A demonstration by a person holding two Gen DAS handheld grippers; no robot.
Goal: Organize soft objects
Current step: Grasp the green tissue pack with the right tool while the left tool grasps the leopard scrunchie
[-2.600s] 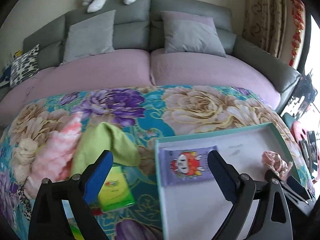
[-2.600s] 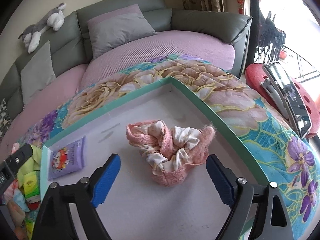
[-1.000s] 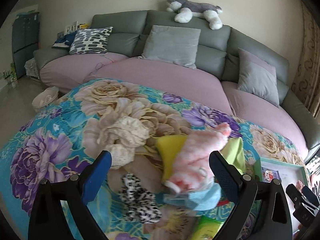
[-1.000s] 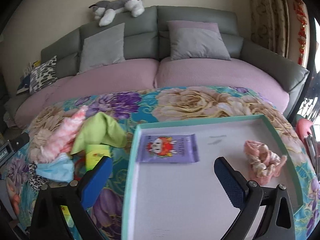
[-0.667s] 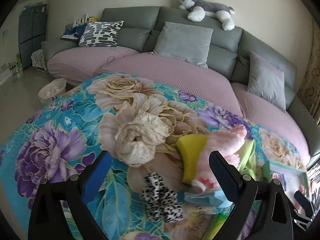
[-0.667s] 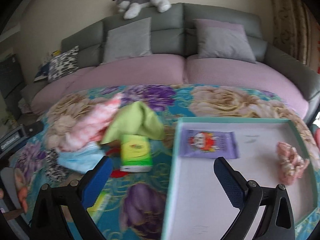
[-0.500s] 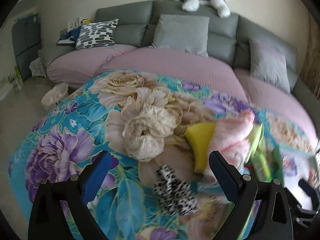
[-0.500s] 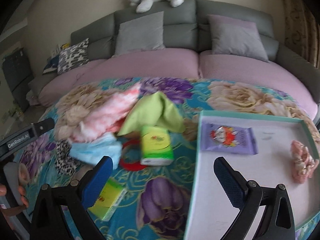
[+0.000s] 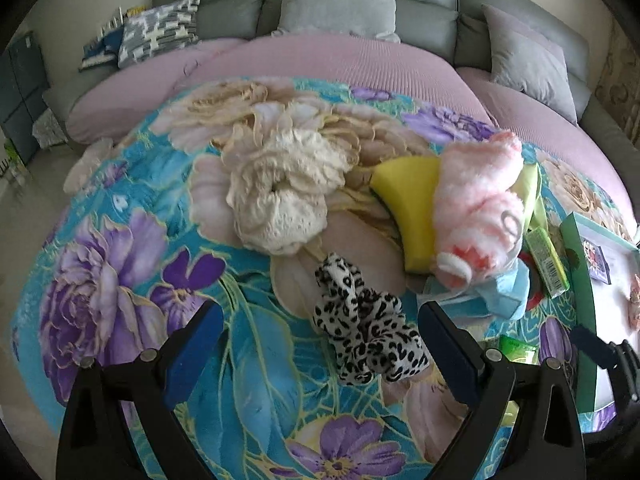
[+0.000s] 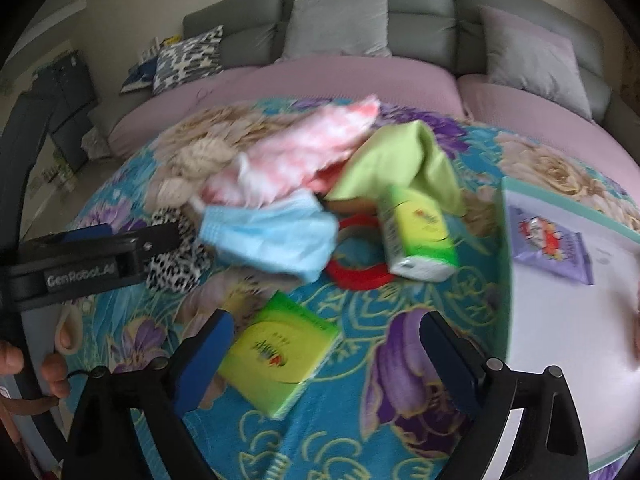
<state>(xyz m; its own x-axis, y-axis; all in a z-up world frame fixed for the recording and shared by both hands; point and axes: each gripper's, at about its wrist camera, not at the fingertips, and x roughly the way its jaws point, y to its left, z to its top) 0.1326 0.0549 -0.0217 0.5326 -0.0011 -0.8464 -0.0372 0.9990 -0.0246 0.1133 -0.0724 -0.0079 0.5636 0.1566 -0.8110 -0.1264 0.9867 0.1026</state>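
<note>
Left of the green tray (image 10: 505, 256), both my grippers have swung over the pile, left gripper (image 9: 320, 336) released around the leopard scrunchie (image 9: 366, 336), right gripper (image 10: 326, 344) narrowing slightly, empty, above the tissue pack (image 10: 280, 354), so sorting continues.

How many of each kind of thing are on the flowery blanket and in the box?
Scrunchies: 3 (cream scrunchie, leopard-print scrunchie, pink scrunchie)
Tissue packs: 3 (green tissue pack, second green pack, purple pack)
Cloths: 3 (yellow cloth, lime cloth, fluffy pink cloth)
Face masks: 1 (blue face mask)
Red rings: 1 (red ring)
Total: 11
</note>
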